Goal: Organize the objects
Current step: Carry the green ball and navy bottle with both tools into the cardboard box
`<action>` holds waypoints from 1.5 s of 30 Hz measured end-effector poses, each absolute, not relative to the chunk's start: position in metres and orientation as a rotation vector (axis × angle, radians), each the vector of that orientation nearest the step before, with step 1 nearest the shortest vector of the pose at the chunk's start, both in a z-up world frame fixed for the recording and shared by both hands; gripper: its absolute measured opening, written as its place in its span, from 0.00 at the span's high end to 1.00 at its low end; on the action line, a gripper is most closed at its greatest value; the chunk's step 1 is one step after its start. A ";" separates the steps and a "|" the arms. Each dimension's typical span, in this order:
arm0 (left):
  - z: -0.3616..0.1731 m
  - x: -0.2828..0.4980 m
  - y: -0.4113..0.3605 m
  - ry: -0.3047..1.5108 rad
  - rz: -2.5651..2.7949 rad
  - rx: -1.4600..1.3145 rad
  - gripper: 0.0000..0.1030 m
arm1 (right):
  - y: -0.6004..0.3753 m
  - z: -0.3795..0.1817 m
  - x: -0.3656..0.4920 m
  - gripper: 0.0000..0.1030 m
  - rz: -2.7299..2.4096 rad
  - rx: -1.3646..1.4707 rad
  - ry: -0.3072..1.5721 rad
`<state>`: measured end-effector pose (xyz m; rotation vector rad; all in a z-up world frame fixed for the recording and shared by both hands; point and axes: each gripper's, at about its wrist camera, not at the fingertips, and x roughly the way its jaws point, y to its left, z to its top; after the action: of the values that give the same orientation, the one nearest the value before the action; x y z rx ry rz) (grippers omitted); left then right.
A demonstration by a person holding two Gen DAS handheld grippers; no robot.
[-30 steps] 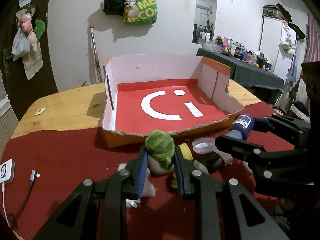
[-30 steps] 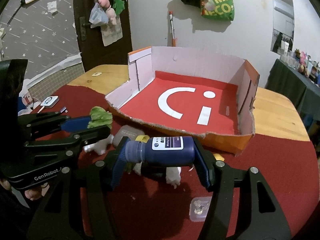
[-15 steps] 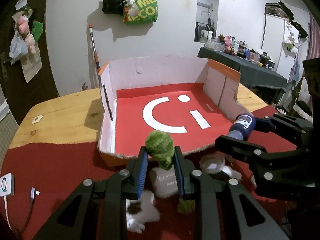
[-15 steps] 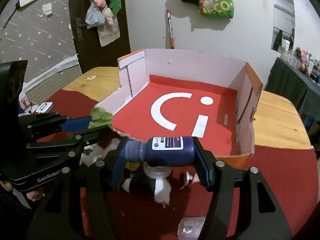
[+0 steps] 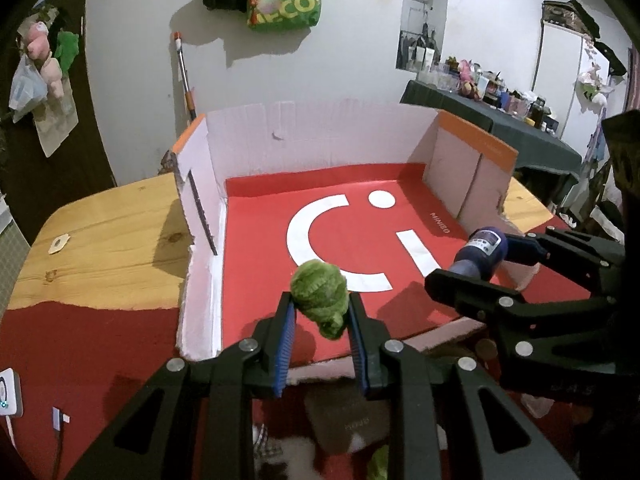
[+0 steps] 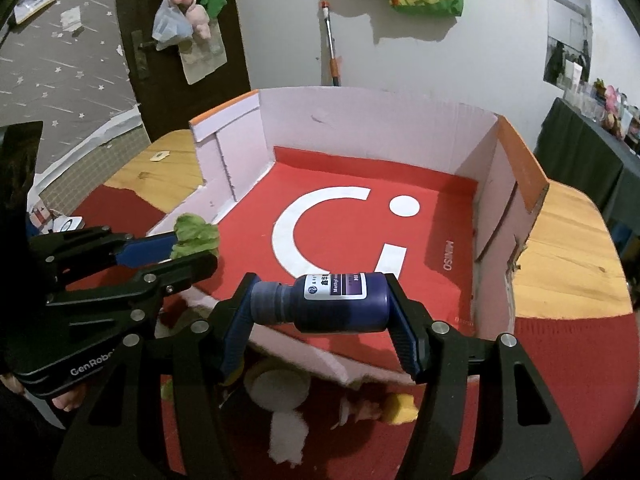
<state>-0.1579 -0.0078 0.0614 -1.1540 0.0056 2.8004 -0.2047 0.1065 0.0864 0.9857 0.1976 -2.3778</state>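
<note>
Carrying a green plush toy [image 5: 318, 298] clamped in the left gripper [image 5: 320, 344] and a dark blue bottle [image 6: 334, 303] pinched end to end in the right gripper [image 6: 320, 328], the person is hovering both over the near edge of the red-floored cardboard box [image 5: 248, 220], and should probably lower each well apart before releasing.

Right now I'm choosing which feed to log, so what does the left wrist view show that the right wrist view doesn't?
Only the left wrist view shows the white charger and cable plug on the red cloth, and the fridge at far right.

Only the right wrist view shows the dark door, the star-patterned wall and the white lid lying under the bottle.

Both show the red-floored box, the left gripper shut on the green plush, and the right gripper shut on the blue bottle.
</note>
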 end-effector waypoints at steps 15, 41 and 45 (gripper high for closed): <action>0.037 -0.187 -0.009 -0.024 2.753 -1.268 0.74 | 0.104 0.056 -0.239 0.43 -2.337 1.112 0.193; 0.031 -0.189 -0.004 0.027 2.747 -1.294 0.74 | 0.103 0.045 -0.249 0.43 -2.296 1.200 0.225; 0.031 -0.186 -0.004 0.010 2.734 -1.301 0.74 | 0.106 0.046 -0.248 0.42 -2.286 1.203 0.237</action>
<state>-0.1855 -0.0035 0.0308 -1.3005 0.0101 2.7340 -0.2484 0.1057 0.0458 1.2034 0.2369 -2.2862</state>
